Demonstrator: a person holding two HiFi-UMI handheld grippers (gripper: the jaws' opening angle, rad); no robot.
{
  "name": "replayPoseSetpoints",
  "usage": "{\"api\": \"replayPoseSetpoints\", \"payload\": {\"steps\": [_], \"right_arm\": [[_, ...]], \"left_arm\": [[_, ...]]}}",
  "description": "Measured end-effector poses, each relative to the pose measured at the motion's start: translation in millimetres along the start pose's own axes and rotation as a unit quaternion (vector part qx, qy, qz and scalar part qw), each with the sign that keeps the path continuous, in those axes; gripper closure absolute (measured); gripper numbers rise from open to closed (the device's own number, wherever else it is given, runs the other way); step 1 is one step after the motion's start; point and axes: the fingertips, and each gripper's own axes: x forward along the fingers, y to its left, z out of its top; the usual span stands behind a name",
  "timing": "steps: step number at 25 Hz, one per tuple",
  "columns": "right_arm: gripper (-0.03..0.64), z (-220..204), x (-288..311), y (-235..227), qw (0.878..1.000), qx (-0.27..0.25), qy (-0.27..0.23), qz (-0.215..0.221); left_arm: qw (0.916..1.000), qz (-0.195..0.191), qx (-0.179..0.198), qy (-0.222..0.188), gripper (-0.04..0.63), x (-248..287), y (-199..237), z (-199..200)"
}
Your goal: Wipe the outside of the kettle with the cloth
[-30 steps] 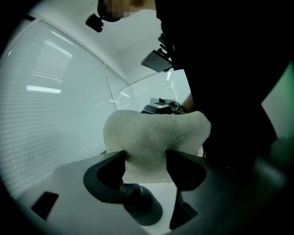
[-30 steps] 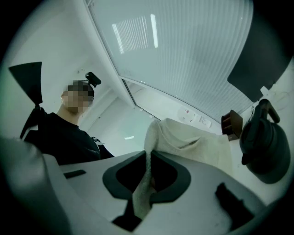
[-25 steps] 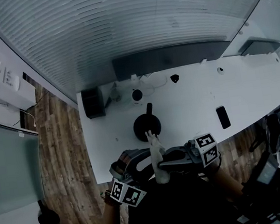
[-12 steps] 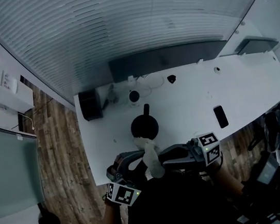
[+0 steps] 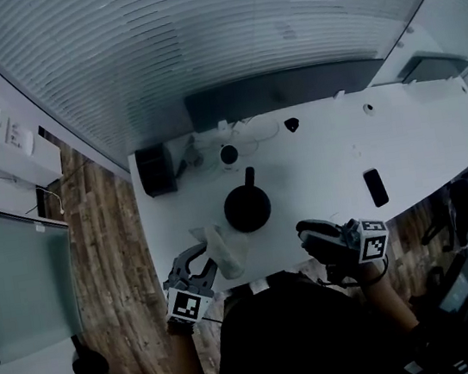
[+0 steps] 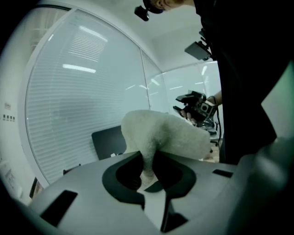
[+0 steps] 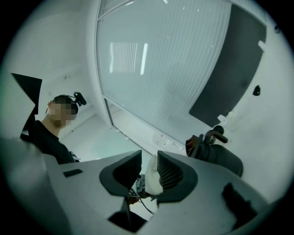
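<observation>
Kettle [image 5: 247,208], cloth [image 5: 224,248] just clamped in L claw [image 6: 147,161]

Left gripper [image 6: 147,165] just closed on cloth [image 6: 167,133]; right gripper [image 7: 149,170] fingers [image 7: 171,172] apart.

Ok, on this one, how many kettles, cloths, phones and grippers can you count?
kettle: 1
cloth: 1
phone: 1
grippers: 2, left gripper and right gripper
Total: 5
</observation>
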Motion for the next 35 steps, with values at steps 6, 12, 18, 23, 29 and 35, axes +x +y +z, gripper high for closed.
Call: {"api": "replayPoseSetpoints", "payload": {"steps": [6, 12, 18, 23, 29, 35], "right_arm": [[0.526, -18.6, -47.9, -37.8, 0.992, 0.021, -0.069, -0.099], [0.526, -58.2, -68.5, -52.7, 0.984, -0.006, -0.048, -0.172], [0.526, -83.6, -85.3, -67.1, 0.973, 0.014, -0.067, -0.219], [0.526, -91.2, -101.7, -80.7, 0.962, 0.033, -0.098, -0.254], [0.526, -90.1, -107.5, -86.7, 0.954, 0.035, -0.115, -0.274], [0.526, -90.5, -107.5, -88.4, 0.948, 0.036, -0.124, -0.29]], "left_arm": [[0.9977, -0.024, 0.015, 0.062, 0.518, 23.4, 8.0, -44.1], [0.9938, -0.068, -0.015, 0.087, 0.519, 55.0, 10.4, -66.7], [0.9905, -0.086, 0.001, 0.107, 0.518, 75.6, 14.4, -77.9], [0.9883, -0.089, 0.009, 0.124, 0.518, 88.4, 14.6, -84.4], [0.9818, -0.098, 0.031, 0.16, 0.518, 97.2, 12.3, -107.9], [0.9719, -0.121, 0.035, 0.198, 0.518, 107.2, 2.4, -137.2]]}}
